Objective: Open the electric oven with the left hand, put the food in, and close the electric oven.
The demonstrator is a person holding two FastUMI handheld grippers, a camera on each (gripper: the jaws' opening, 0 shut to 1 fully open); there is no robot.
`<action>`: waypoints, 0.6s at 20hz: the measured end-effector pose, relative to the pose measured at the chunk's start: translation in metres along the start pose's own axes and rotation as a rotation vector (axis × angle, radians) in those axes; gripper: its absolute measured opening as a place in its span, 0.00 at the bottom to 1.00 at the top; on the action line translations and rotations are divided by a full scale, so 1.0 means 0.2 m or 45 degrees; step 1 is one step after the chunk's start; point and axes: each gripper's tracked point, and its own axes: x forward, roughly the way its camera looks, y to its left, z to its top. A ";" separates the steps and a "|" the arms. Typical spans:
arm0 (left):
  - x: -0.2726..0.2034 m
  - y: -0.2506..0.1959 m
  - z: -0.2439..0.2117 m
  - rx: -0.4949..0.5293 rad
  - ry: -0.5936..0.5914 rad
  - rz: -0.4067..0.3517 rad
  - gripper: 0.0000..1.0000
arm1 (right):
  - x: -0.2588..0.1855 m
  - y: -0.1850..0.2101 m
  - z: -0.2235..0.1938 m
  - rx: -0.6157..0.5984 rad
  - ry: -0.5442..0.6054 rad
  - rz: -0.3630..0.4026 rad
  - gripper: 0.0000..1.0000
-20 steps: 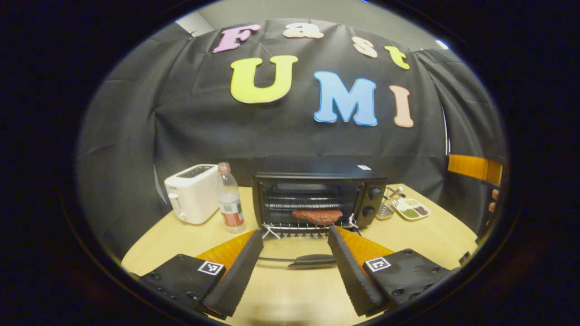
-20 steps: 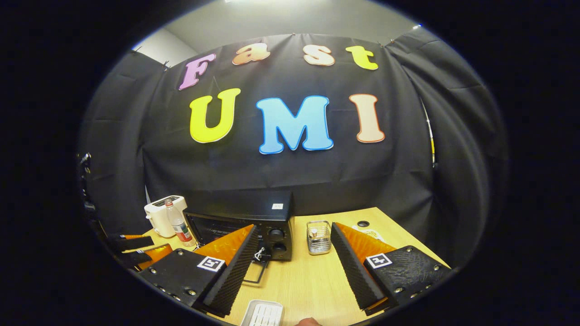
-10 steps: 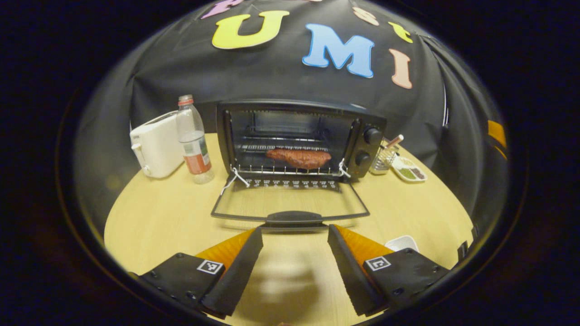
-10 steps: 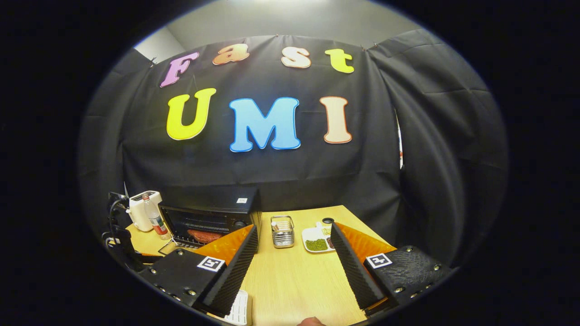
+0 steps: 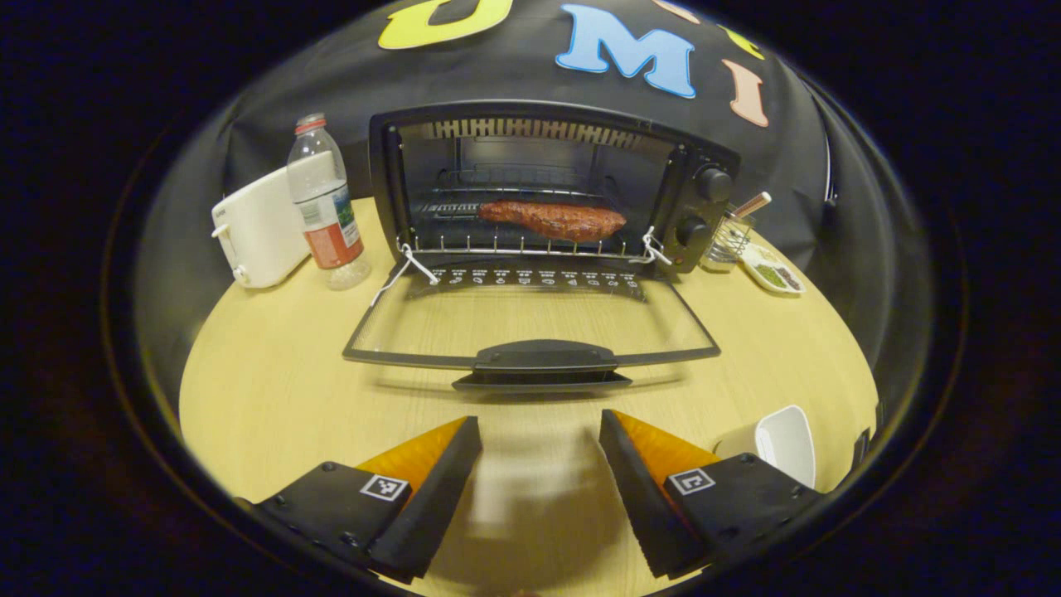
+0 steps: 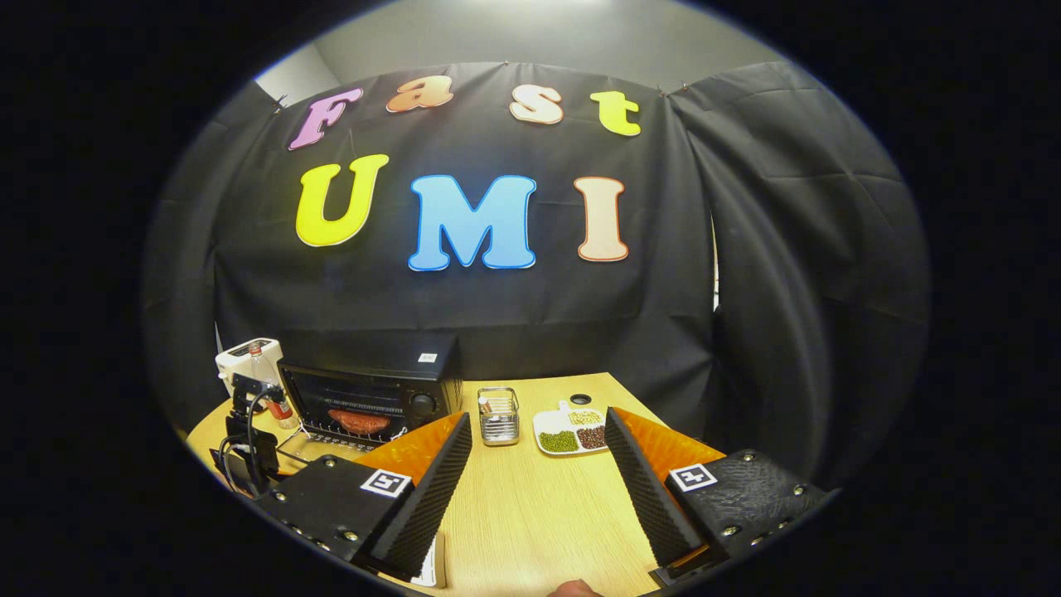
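The left gripper (image 5: 539,464) hangs over the table (image 5: 273,390), jaws spread and empty, lined up with the door handle (image 5: 543,358) just ahead, apparently ready to lift it shut. The glass door (image 5: 530,319) lies folded flat. Beyond, the food (image 5: 551,220) rests on the oven (image 5: 547,182) rack. The right gripper (image 6: 537,481), jaws apart and empty, holds clear.

The left gripper (image 5: 539,448) hovers low with its fingers spread wide apart and nothing between them, pointing toward 12 o'clock. The right gripper (image 6: 539,448) is likewise wide apart and empty, held level; at its 9 o'clock the left gripper's body appears.
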 end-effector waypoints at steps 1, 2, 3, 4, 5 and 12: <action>0.01 0.00 -0.01 -0.005 0.006 0.004 0.98 | 0.00 0.00 -0.01 -0.012 0.009 -0.001 0.98; 0.02 0.01 -0.01 -0.008 0.010 0.020 0.98 | 0.00 0.00 -0.02 -0.024 0.016 -0.007 0.98; 0.03 0.02 0.01 -0.004 -0.004 0.024 0.98 | 0.00 0.01 -0.02 -0.031 0.016 -0.008 0.98; 0.04 0.02 0.01 -0.004 -0.003 0.029 0.98 | 0.00 0.02 0.00 -0.034 0.011 -0.005 0.98; 0.05 0.02 0.02 0.005 -0.007 0.034 0.98 | 0.00 0.02 0.00 -0.034 0.005 -0.003 0.98; 0.09 0.03 0.05 0.045 -0.055 0.044 1.00 | -0.03 -0.02 0.01 -0.100 -0.015 -0.041 0.96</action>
